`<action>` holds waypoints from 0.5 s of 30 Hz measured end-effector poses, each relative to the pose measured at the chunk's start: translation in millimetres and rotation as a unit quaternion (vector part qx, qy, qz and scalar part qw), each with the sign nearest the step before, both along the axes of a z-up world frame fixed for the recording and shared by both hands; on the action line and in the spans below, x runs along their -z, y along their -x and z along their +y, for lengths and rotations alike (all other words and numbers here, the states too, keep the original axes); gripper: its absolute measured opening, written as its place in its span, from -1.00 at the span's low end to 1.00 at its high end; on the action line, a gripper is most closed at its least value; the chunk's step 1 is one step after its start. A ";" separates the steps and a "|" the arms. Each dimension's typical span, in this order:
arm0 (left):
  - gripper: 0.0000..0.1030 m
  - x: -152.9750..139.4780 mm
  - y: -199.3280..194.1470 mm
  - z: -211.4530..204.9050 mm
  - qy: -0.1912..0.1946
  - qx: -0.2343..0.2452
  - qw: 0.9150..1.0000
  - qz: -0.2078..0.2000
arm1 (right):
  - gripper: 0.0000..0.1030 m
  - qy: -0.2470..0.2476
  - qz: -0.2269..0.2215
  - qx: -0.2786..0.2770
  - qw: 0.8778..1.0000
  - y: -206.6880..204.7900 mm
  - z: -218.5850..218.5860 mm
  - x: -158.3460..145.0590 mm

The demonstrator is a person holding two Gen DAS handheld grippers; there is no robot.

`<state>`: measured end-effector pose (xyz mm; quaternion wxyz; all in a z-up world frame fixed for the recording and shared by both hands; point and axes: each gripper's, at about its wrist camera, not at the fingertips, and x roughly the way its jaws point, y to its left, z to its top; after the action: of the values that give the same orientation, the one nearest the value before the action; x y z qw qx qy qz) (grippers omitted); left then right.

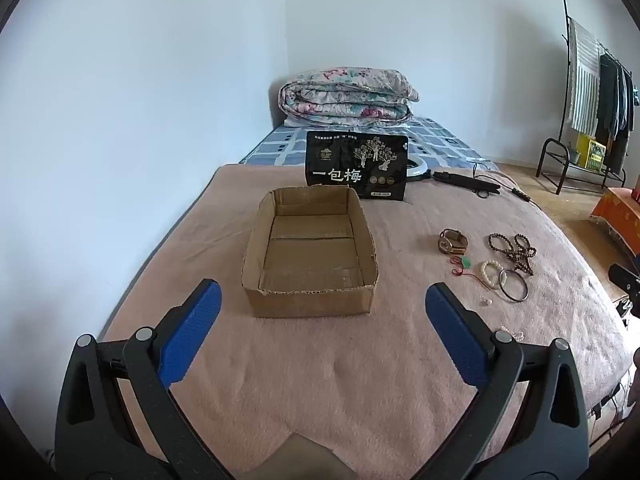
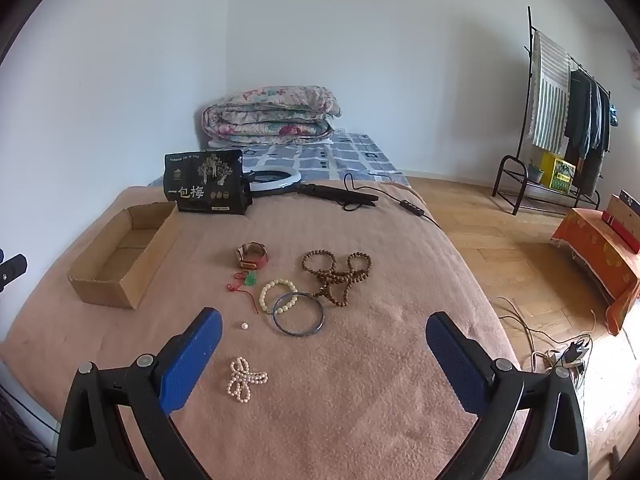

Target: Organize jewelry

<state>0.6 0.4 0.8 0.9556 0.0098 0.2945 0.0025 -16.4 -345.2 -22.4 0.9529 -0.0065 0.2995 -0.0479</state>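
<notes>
1. I'm holding my left gripper (image 1: 323,308) spread wide with nothing between its ridged blue pads, hovering over the fuzzy pink blanket (image 1: 320,368) and facing the cardboard box (image 1: 310,254), a shallow open rectangle with ragged torn edges and a bare floor.
2. My right gripper (image 2: 324,338) is gaping too, gripping nothing, and looking down on the jewelry scattered across the blanket.
3. Nearest my right pads I'm seeing a knotted pearl strand (image 2: 244,379) and one loose pearl (image 2: 244,325).
4. Further out, a thin dark bangle (image 2: 298,315) is overlapping a cream bead bracelet (image 2: 278,295); the long brown wooden beads (image 2: 338,276) are lying in loops beside them.
5. A red cord with a green pendant (image 2: 245,282) is sitting just below a red-strapped watch (image 2: 251,256).
6. The left view is catching the box's inside, and the jewelry only small at its right; the right view is showing the box side-on at far left.
</notes>
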 end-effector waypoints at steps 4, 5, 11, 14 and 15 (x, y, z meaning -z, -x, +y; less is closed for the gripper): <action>1.00 -9.3 3.9 -0.8 -0.002 -0.001 1.000 -0.025 | 1.00 0.001 0.003 0.001 1.000 0.4 0.7 1.2; 1.00 -11.1 7.5 2.6 0.004 0.000 0.999 -0.032 | 0.99 0.001 0.003 0.002 1.000 0.5 0.5 1.4; 1.00 -13.3 8.1 1.6 0.001 -0.003 0.999 -0.037 | 0.99 -0.001 -0.003 0.005 1.000 1.9 0.4 0.1; 1.00 -15.3 8.2 1.1 0.000 -0.004 0.999 -0.040 | 0.99 -0.004 -0.001 0.006 1.000 -0.9 -1.3 1.5; 1.00 -15.8 8.2 0.7 0.000 -0.003 0.999 -0.040 | 0.99 -0.004 0.000 0.005 1.000 -2.0 -2.7 1.4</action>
<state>-7.6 1.1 16.6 0.9667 0.0090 0.2558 0.0062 -14.5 -347.9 -23.8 0.9527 -0.0009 0.2994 -0.0515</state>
